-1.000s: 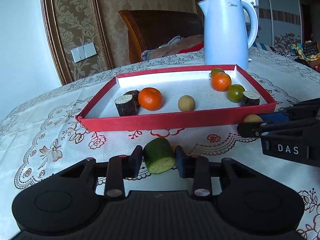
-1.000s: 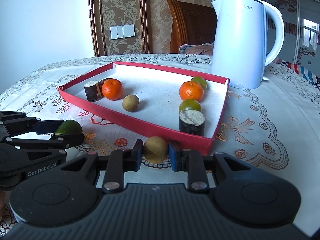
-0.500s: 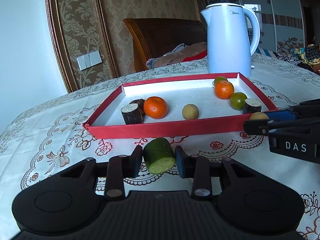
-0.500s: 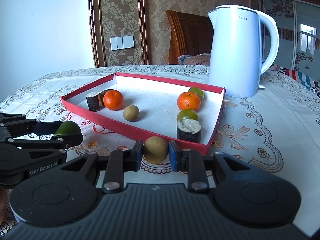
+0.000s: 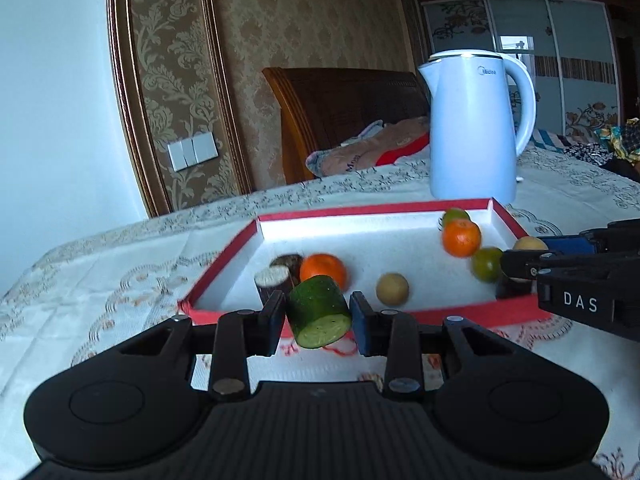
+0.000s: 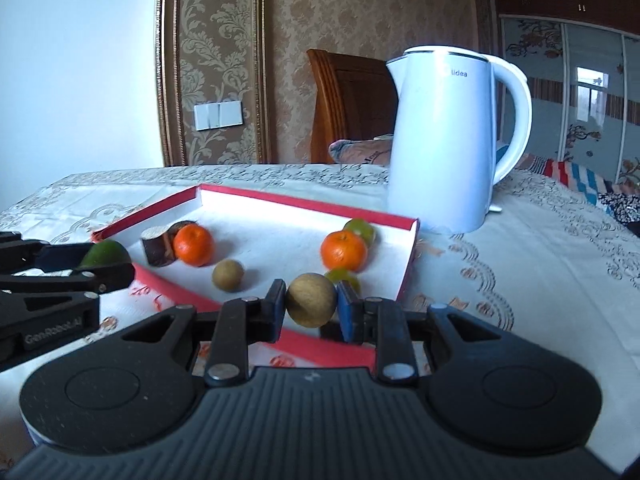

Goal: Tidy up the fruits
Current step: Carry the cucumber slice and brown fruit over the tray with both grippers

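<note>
- Left tongs (image 5: 318, 316) clamped on a green cut cucumber chunk (image 5: 319, 311), raised off the bench in front of the shallow red-rimmed white tray (image 5: 224, 272).
- Right tongs (image 6: 311, 306) clamped on a round tan-brown fruit (image 6: 311, 299) (longan-like), raised at the tray's near right rim.
- Inside the tray: two orange tangerines (image 6: 193, 245), another tan fruit (image 6: 227, 275).
- Behind the tray: white electric kettle (image 6: 444, 140).

Cut green piece (image 5: 319, 316), tan fruit (image 6: 311, 299), perhaps longan
</note>
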Motion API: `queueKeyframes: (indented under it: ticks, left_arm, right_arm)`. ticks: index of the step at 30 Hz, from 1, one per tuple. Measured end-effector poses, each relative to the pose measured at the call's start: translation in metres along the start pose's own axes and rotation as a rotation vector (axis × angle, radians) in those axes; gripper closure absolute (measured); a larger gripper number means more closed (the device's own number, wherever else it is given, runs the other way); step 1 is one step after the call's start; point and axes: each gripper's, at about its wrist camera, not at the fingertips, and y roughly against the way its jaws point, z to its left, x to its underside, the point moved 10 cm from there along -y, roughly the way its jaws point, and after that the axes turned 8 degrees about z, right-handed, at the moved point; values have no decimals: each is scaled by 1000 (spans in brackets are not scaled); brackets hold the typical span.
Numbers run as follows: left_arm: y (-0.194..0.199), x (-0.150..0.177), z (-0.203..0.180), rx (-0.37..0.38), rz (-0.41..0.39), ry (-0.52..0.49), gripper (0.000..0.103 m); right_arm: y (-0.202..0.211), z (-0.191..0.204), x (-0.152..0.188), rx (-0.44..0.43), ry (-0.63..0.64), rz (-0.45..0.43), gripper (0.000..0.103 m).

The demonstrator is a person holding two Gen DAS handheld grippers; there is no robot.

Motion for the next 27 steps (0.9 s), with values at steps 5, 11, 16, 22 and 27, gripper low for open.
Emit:
queueKeyframes:
  ticks: [5, 11, 16, 22, 27]
  left_arm:
    - [-22, -16, 1, -25, 2, 9, 69]
    - [-42, -24, 2, -40, 16, 34, 69]
    - [-54, -27, 2, -54, 24, 32, 69]
    - [-64, -29, 3, -63, 28, 32, 69]
    - [-76, -28, 2, -57, 50, 42, 69]
  right_arm:
    - [-19, -7, -8, 20, -21, 26, 77]
    - [-35, -7, -16, 44, -10, 36, 77]
    - [-45, -8, -20, 59, -9, 44, 77]
    - [-53, -7, -21, 74, -6, 49, 77]
    - [-64, -5, -23, 100, 6, 54, 77]
